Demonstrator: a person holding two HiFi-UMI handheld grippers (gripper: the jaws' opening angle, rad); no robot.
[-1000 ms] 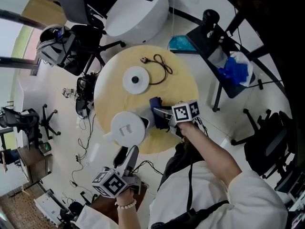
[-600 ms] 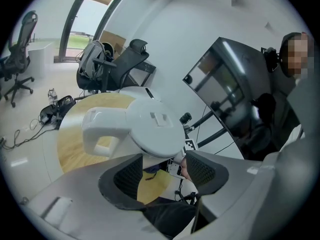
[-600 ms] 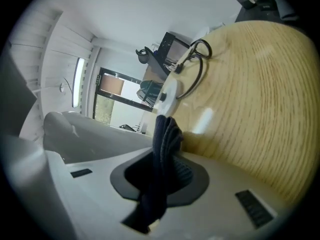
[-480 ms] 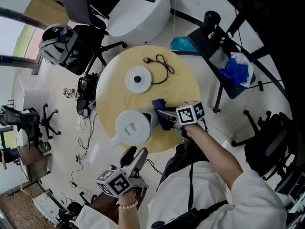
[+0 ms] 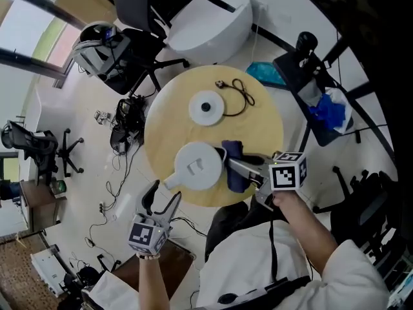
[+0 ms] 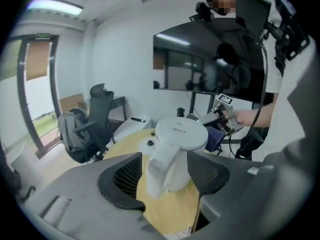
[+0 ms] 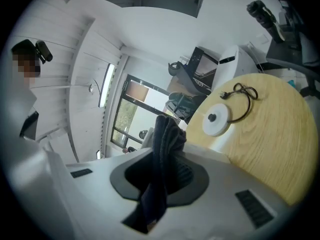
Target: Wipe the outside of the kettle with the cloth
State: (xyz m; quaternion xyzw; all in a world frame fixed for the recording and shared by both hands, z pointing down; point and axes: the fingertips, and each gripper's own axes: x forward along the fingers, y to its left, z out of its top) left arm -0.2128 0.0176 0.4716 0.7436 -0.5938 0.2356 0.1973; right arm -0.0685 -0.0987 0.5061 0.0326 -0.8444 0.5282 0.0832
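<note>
Pinching cloth (image 5: 234,177) beside kettle (image 5: 193,166), right gripper (image 5: 232,165) pointing left.

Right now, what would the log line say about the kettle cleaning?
left gripper: jaws just opened wider, empty, aimed at kettle | right gripper: shut on cloth, beside kettle | kettle: on table, off base

The round pale table (image 5: 259,129) shows matt, light wood grain. Near its front edge, the white kettle (image 5: 195,166) looks like smooth, matt plastic; the dark blue cloth (image 5: 232,154) beside it is soft, ribbed fabric.
</note>
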